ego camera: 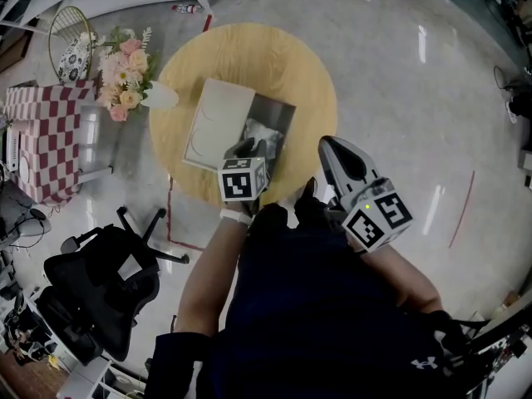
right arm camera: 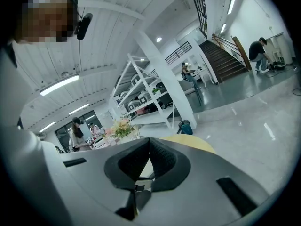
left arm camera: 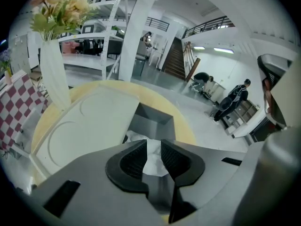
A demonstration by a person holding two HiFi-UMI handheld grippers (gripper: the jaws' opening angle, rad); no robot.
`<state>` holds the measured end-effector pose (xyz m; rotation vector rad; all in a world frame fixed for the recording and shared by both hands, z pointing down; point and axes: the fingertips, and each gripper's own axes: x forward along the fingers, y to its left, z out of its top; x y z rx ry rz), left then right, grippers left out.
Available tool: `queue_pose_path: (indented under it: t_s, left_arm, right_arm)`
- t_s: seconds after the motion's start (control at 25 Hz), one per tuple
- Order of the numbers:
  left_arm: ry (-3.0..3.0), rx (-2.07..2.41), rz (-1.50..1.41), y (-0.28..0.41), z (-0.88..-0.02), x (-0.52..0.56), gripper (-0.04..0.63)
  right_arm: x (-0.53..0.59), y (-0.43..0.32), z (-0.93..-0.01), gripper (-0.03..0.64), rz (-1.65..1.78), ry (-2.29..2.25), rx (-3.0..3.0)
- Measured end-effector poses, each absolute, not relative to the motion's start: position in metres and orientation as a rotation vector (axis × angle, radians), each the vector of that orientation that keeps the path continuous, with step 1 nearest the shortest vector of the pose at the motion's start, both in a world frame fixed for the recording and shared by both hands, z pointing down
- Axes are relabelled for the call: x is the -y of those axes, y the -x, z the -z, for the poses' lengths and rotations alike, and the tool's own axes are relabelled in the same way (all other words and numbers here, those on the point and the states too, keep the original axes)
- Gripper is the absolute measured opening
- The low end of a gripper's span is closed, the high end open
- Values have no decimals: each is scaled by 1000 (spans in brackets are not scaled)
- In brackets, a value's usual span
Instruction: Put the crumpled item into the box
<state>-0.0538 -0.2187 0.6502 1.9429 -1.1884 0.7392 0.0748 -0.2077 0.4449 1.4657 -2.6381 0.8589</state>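
**Left jaws clenching the crumpled item over the open box**

The only markings that are showing clearly are the black-and-white square markers on the two gripper cubes. A small white emblem (ego camera: 422,362) is sitting on the person's dark garment at the lower right of the head view, too small to read as lettering.

The left forearm is reaching up the frame from the lower centre, a white band (ego camera: 235,216) circling its wrist. It is carrying the left gripper (ego camera: 249,148) (left arm camera: 154,145) over the near edge of the round wooden worktop (ego camera: 249,52) (left arm camera: 160,98). Its jaws are pointing up the frame into the box (ego camera: 281,110) (left arm camera: 150,121) and are pinching the crumpled item (ego camera: 263,131) (left arm camera: 153,160). White folds are filling the narrow gap between the pads.

The right gripper (ego camera: 331,146) (right arm camera: 149,142) is hanging right of centre, beside the worktop's lower right rim. It is also pointing up the frame. Its jaws are clenched tip to tip with nothing between them.

The crumpled item is sitting in the box's dark interior, near the middle of the worktop. It is an irregular white lump, and no long axis can be told. The pale lid (ego camera: 218,119) (left arm camera: 94,121) is lying open just left of the box, and their long sides are leaning slightly off vertical in the head view.
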Motion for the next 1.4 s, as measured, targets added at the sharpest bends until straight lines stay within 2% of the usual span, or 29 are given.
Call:
queue_pose_path:
  t_s: [0.44, 0.76, 1.16, 1.4]
  left_arm:
    - [-2103, 1232, -514, 47, -559, 215, 98]
    - [-2314, 1350, -338, 60, -461, 220, 98]
    - [-2485, 1489, -135, 73, -355, 209, 94]
    - [-2594, 1533, -26, 70, -298, 191, 71]
  right_arm:
    - [200, -64, -429, 5, -799, -1458, 2688]
    - [214, -63, -404, 5, -609, -1493, 2726]
    - [231, -51, -341, 5, -403, -1488, 2841]
    - [226, -38, -302, 5, -397, -1435, 2924]
